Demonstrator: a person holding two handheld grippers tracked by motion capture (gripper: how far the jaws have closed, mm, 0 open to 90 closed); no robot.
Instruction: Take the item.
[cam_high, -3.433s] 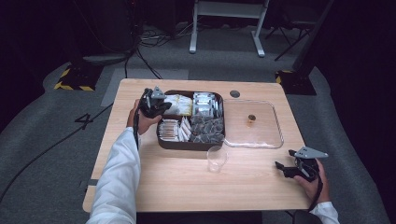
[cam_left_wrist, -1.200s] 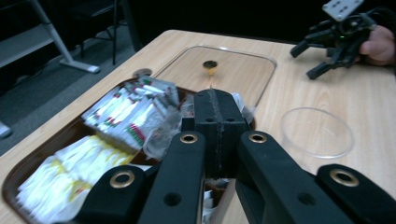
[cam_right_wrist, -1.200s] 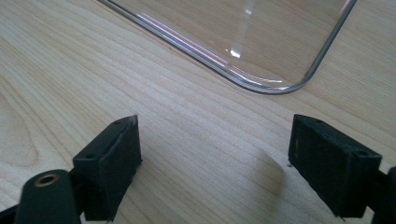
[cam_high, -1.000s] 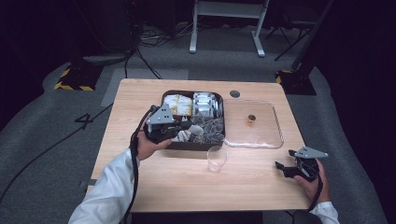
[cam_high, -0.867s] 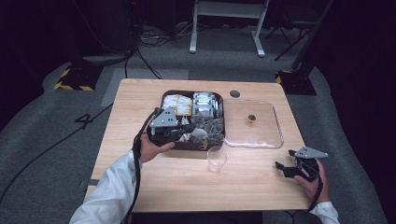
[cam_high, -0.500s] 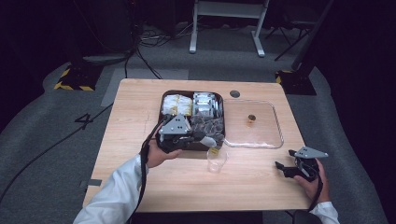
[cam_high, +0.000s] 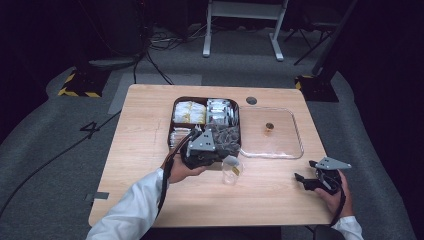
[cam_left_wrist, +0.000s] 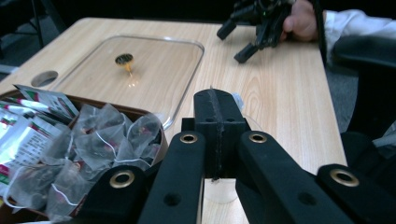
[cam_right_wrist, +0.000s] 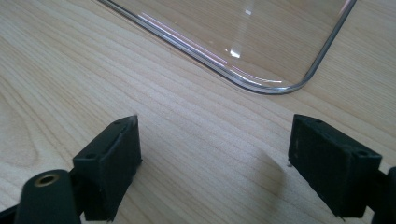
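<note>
High view, L tongs (cam_high: 226, 161) clamping teabag (cam_high: 233, 162), over cup (cam_high: 231, 171)

A black numeral "4" (cam_high: 89, 129) is marked on the grey floor, left of the surface. The sachets (cam_left_wrist: 23, 122) in the tray carry red and green printing, too small and blurred to read. No other legible text or sign.

Table (cam_high: 150, 150) – pale wood w/ fine grain. Tray (cam_high: 171, 131) – dark brown. Tea bags (cam_left_wrist: 107, 140) are see-through grey mesh w/ white strings; packets (cam_left_wrist: 28, 121) white w/ red & green print. Lid (cam_high: 295, 145) clear, w/ a small gold knob (cam_left_wrist: 124, 59). Both grippers (cam_left_wrist: 217, 135) (cam_right_wrist: 215, 172) black. Sleeve (cam_high: 130, 212) white. Cup (cam_high: 231, 172) clear.
</note>
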